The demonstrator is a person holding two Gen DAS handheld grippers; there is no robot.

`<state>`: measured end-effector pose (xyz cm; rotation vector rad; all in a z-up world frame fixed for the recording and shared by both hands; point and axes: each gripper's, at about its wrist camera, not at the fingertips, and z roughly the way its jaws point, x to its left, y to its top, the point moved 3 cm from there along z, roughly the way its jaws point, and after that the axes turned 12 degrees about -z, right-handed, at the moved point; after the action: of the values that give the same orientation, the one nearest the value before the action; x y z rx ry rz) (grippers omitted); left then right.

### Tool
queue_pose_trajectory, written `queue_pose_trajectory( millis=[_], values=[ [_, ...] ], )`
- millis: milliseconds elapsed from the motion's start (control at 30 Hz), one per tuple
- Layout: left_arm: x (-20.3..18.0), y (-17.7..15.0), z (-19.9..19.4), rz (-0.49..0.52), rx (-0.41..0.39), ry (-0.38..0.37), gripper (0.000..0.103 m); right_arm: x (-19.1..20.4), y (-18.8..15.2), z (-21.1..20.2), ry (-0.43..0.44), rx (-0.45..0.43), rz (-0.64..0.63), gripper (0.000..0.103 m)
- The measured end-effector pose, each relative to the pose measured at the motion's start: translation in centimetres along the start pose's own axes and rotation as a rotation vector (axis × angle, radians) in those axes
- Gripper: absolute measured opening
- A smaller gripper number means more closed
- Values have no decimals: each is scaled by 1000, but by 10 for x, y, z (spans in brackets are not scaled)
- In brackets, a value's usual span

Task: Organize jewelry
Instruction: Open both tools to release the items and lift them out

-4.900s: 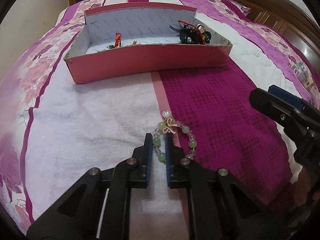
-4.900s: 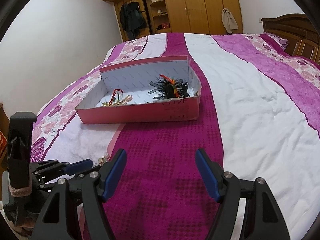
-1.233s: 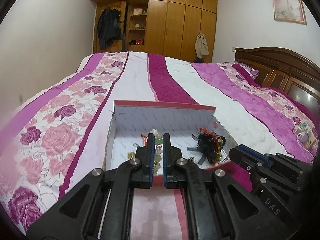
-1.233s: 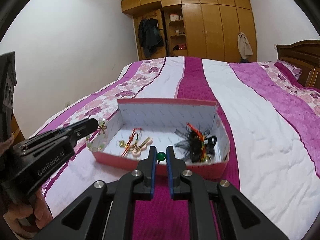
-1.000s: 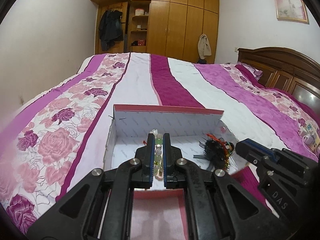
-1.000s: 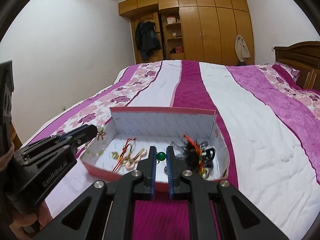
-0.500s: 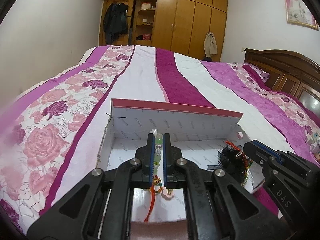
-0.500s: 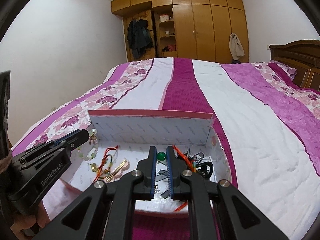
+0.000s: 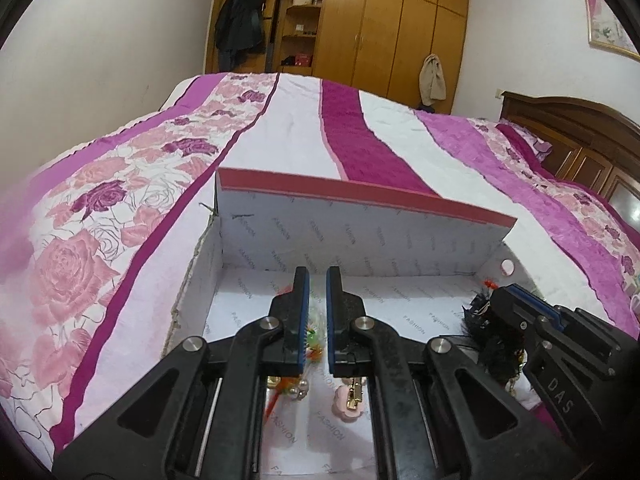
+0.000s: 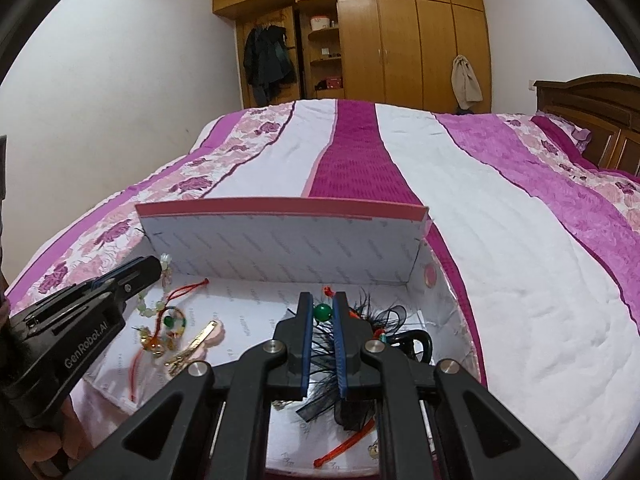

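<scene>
A pink box [image 9: 360, 196] with a white lining lies on the bed; it also shows in the right wrist view [image 10: 280, 204]. My left gripper [image 9: 316, 276] is over the box's left part, its jaws slightly parted. A pale green bead bracelet [image 10: 154, 300] hangs at its tip in the right wrist view [image 10: 156, 264]. My right gripper [image 10: 322, 300] is shut on a green bead [image 10: 323, 312] over the box's right part, above black feathered pieces [image 10: 360, 344]. A red cord charm [image 10: 168, 320] and a pink hair clip [image 10: 200, 340] lie in the box.
The bed has a purple, white and pink floral cover [image 10: 500, 240]. A wooden wardrobe [image 10: 400, 32] stands at the far wall and a wooden headboard [image 10: 592, 108] at the right. A pink clip [image 9: 350, 396] lies on the box floor under my left gripper.
Both grippers have moved forward and lower over the box. The left jaws have parted a little and the bracelet has slipped down from between them.
</scene>
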<state>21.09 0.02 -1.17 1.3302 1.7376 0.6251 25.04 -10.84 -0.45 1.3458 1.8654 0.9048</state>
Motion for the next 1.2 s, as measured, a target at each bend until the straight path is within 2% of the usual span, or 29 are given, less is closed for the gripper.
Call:
queue_pose_trajectory(
  millis=[67, 167, 333, 367, 467, 500, 700, 833, 933, 1100, 1200],
  values=[
    [1, -1, 4, -3, 14, 10, 5, 0, 0, 5, 0, 14, 3, 11],
    [2, -1, 5, -10, 16, 18, 17, -1, -1, 9, 4, 25, 2, 11],
    [1, -3, 0, 0, -4, 24, 24, 0, -1, 12, 0, 17, 4, 12],
    [1, -2, 1, 2, -7, 25, 25, 0, -1, 12, -1, 15, 5, 17],
    [0, -2, 0, 9, -18, 27, 27, 1, -1, 11, 0, 4, 9, 54],
    [1, -2, 0, 11, -19, 28, 27, 0, 0, 9, 1, -11, 16, 57],
    [-1, -1, -6, 18, -24, 34, 28, -1, 1, 5, -6, -26, 16, 57],
    [1, -3, -10, 20, 13, 39, 30, -1, 0, -2, -13, -28, 21, 57],
    [1, -5, -15, 18, 36, 27, 36, 0, -2, -7, -13, -12, 28, 57],
    [0, -7, -29, 23, 43, 33, 52, 2, -7, -16, 6, 15, 33, 58],
    [0, -9, -37, 23, 50, 37, 57, 5, -10, -25, 7, 21, 36, 60]
  ],
)
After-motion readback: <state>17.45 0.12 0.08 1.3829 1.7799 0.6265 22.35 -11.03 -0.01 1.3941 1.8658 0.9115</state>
